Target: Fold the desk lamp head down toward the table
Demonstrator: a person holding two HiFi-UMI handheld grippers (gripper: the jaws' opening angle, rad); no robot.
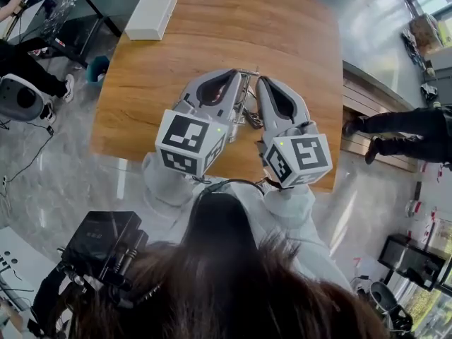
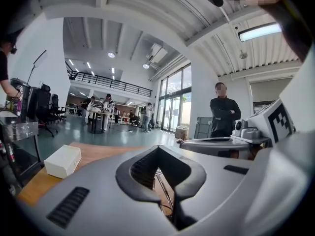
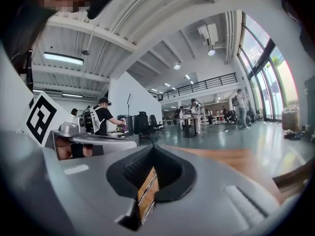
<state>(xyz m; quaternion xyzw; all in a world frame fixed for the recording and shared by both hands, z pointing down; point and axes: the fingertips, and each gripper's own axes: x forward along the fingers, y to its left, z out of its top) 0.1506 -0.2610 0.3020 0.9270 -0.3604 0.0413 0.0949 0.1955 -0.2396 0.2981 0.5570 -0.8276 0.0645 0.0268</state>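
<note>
In the head view my left gripper [image 1: 235, 73] and right gripper [image 1: 261, 81] are held side by side above the near half of the wooden table [image 1: 212, 41]. Both are shut with nothing between their jaws. Thin metal rods [image 1: 247, 108], all that shows of the desk lamp, lie in the gap between and under the two grippers; the rest of the lamp is hidden. In the left gripper view the same rods [image 2: 165, 191] show through the shut left gripper [image 2: 158, 149]. The right gripper [image 3: 152, 147] frames a thin metal edge [image 3: 147, 188] over the wood.
A white box [image 1: 151, 14] lies at the table's far left corner, also seen as the white box [image 2: 62, 161] in the left gripper view. A person's legs [image 1: 409, 129] stand beyond the table's right edge. A black device [image 1: 106, 242] hangs near my left side.
</note>
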